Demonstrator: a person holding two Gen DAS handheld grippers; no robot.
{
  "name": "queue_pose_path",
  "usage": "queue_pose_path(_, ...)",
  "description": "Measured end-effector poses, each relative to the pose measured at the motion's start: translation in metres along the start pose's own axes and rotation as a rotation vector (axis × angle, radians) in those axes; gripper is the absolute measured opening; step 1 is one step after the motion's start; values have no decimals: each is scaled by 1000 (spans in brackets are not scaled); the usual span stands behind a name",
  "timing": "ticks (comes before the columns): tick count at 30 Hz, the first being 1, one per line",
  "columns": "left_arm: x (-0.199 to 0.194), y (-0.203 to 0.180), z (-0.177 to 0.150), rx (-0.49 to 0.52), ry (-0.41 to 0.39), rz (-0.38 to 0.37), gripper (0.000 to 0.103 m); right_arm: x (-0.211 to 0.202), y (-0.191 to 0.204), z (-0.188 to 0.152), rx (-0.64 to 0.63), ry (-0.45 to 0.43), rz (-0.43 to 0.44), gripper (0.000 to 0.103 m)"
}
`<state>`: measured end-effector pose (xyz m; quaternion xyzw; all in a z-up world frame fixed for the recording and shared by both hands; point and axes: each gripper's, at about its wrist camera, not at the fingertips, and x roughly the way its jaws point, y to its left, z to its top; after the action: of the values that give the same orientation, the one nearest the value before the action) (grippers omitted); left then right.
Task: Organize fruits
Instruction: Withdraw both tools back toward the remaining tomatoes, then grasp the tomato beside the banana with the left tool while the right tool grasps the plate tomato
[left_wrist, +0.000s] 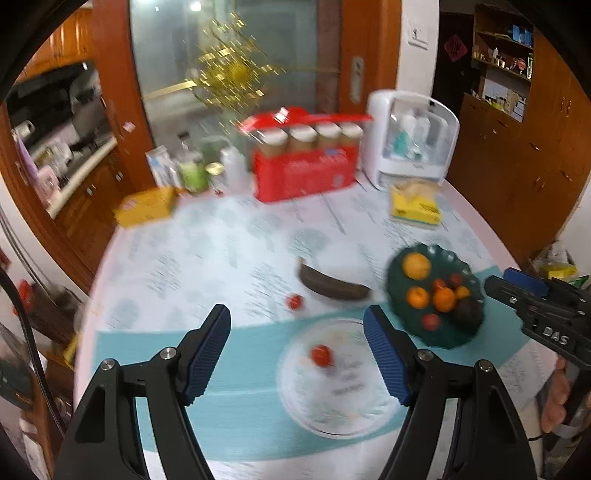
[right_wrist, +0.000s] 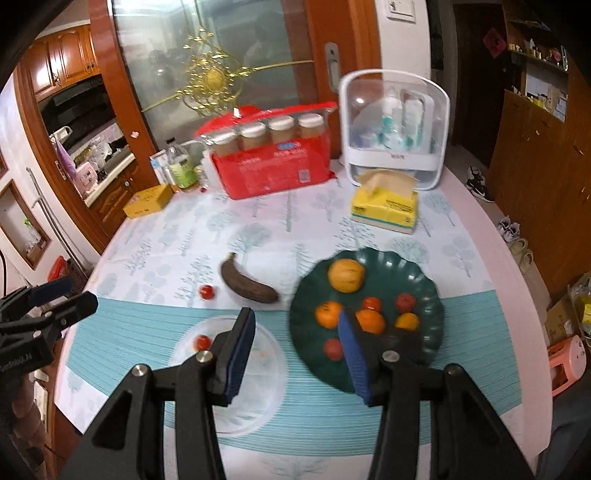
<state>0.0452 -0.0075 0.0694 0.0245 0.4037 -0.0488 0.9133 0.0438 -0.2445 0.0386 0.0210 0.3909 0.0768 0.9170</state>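
Hovering above the table (right_wrist: 480, 229), both claws held high and pointing down at the fruit.

Left claw (left_wrist: 297, 354): standing wide apart, holding nothing. Right claw (right_wrist: 295, 354): standing partly apart, holding nothing too.

Sitting on the clear plate (right_wrist: 258, 398): one small red tomato (right_wrist: 202, 342), just under the left claw and a little to the left of the right claw. Lying on the cloth past that plate: a second small tomato (right_wrist: 207, 291), and right beside it a dark, very ripe banana (right_wrist: 247, 282). Both lying farther off than the tips of either claw, closer to the left one.

Resting in the green dish (right_wrist: 369, 258): a big orange (right_wrist: 346, 275), smaller oranges, small red fruits and something dark, mostly hidden behind the right claw in its own view.

Probably handling like this: tomatoes being tiny, light, smooth and round, so likely rolling away or squashing under a hard squeeze. Best pinching softly across the middle, coming straight down. Banana looking soft and mushy from being so dark, so likely bruising or bending. Best taking hold across its thick middle, pads on the two long sides, squeezing only a little. Lifting slowly, since the curved shape may be tipping in the grip.
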Motion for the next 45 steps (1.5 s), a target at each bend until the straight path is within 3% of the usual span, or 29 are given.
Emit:
queue_pose_path(8, -24, 69, 29, 41, -103, 93, 73, -16, 75, 19, -50, -64, 22, 47)
queue_pose_path(16, 7, 97, 39, 92, -77, 48, 73, -3, 120, 22, -29, -75, 1, 48)
queue_pose_path(29, 113, 78, 34, 133, 68, -71, 73, 57, 134, -16, -10, 40, -88, 48)
queue_pose_path(35, 181, 71, 21, 128, 192, -111, 73, 92, 124, -31, 7, 87, -96, 48)
queue_pose_path(39, 217, 65, 8, 124, 263, -141, 73, 127, 124, -51, -7, 175, -91, 48)
queue_pose_path(45, 257, 49, -3, 132, 311, -175, 73, 163, 133, -76, -32, 261, -48, 48)
